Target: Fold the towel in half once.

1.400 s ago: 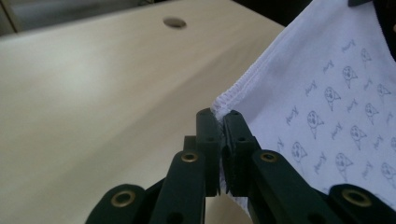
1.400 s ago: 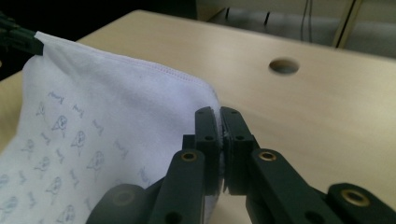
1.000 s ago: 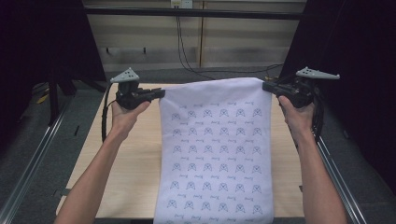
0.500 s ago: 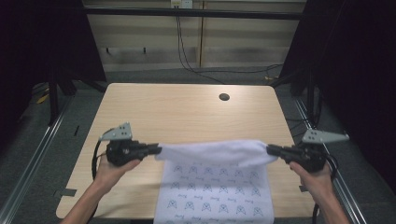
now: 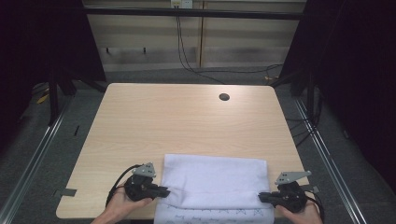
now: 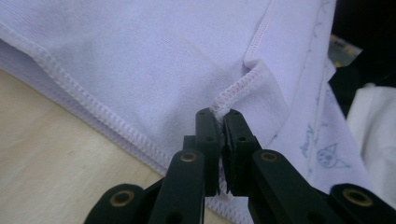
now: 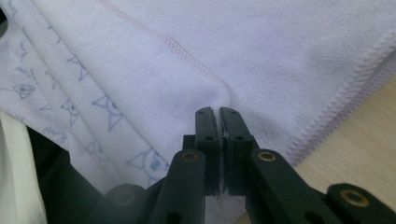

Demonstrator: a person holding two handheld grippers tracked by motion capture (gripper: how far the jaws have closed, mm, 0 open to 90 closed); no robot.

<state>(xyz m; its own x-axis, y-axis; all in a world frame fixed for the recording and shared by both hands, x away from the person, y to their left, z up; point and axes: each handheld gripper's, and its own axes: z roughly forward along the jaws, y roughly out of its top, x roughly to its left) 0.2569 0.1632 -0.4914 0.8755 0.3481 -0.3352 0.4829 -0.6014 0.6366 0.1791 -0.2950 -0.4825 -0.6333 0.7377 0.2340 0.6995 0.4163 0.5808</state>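
Note:
A white towel (image 5: pixel 215 179) printed with small blue cat faces lies folded at the near edge of the wooden table (image 5: pixel 187 121), plain side up. Its printed end hangs over the table's front edge. My left gripper (image 5: pixel 164 191) is shut on the towel's near left corner, with the stitched hem (image 6: pixel 229 95) pinched between the jaws (image 6: pixel 218 116). At the near right corner my right gripper (image 5: pixel 262 197) is shut on the towel (image 7: pixel 187 56), the fabric fold caught at its tips (image 7: pixel 218 114).
A small dark round hole (image 5: pixel 224 97) marks the table's far right part. Black metal frame rails (image 5: pixel 42 144) run along both sides, and cables (image 5: pixel 187 51) hang behind the far edge. The wood beyond the towel is bare.
Both grippers came down and toward the near edge with the towel's top corners. The towel, first held up spread, now lies folded over on the table.

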